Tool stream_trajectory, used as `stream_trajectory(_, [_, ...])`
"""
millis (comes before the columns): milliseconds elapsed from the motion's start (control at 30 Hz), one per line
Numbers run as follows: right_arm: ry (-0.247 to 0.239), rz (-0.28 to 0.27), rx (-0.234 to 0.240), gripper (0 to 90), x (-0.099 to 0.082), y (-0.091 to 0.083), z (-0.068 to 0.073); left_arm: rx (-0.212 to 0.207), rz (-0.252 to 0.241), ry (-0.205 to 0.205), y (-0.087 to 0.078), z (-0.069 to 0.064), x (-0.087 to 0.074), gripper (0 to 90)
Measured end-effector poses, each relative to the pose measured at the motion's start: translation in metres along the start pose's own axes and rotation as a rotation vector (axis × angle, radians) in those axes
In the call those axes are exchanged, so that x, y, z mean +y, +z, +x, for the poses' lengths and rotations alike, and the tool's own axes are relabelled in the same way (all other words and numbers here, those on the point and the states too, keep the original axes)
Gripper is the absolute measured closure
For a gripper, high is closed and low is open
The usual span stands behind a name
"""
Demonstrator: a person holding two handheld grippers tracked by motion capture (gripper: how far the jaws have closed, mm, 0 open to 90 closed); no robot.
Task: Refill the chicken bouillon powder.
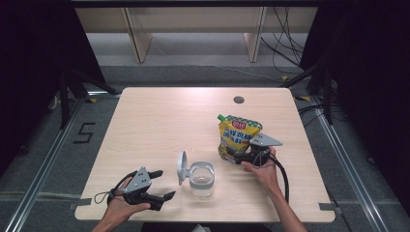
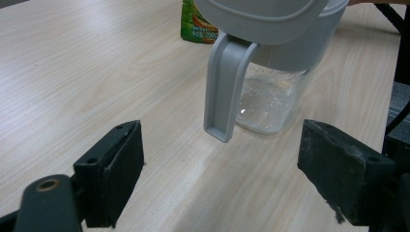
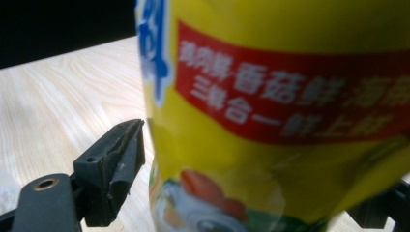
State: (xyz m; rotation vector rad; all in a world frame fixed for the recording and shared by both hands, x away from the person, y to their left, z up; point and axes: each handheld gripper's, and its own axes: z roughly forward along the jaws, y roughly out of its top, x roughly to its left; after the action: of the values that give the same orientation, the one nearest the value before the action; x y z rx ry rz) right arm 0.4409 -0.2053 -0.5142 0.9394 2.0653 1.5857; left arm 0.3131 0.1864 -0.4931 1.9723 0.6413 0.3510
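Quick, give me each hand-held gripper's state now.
Left hand-held gripper: open, holding nothing.
Right hand-held gripper: around the yellow pouch; grip cannot be told.

Glossy plastic pouch (image 1: 238, 137); clear plastic jar (image 1: 201, 179); matt wood-grain table (image 1: 159, 125).

A light wooden table (image 1: 159, 125) carries a clear jar (image 1: 201, 179) with its grey lid open. Just right of the jar stands a yellow pouch (image 1: 237, 135).
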Motion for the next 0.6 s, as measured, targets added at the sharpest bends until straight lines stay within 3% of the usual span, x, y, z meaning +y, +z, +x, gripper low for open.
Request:
stream_trajectory(100, [0.007,-0.029,0.007,15.8,-0.0004,0.0029,-0.0028,0.003,0.006,-0.001,0.0,-0.0001,-0.0002,16.3])
stream_trajectory(200, [-0.005,-0.029,-0.002,16.0,-0.0005,0.0037,-0.0055,-0.001,0.008,-0.002,0.0001,-0.0003,-0.0001,16.2])
stream_trajectory(367, [0.015,-0.026,-0.001,17.1,0.0002,0.0039,-0.0066,0.001,0.011,0.008,0.0011,-0.0001,0.0,16.2])
stream_trajectory(433, [-0.009,-0.034,-0.001,19.2,0.0007,0.0049,-0.009,0.004,0.015,-0.014,0.0013,-0.0021,-0.0005,16.2])
stream_trajectory(500, [0.025,-0.014,0.023,20.6,0.001,0.0044,-0.0083,0.002,0.015,-0.003,0.0015,-0.0014,-0.0002,16.2])
stream_trajectory(533, [0.008,-0.044,0.014,20.6,0.0007,0.0066,-0.0091,0.0,0.015,0.009,0.0015,-0.0007,-0.0001,16.2])
stream_trajectory(600, [0.014,-0.052,0.021,21.0,0.0009,0.0084,-0.0091,0.006,0.02,-0.01,0.0012,-0.0012,-0.0008,16.2])
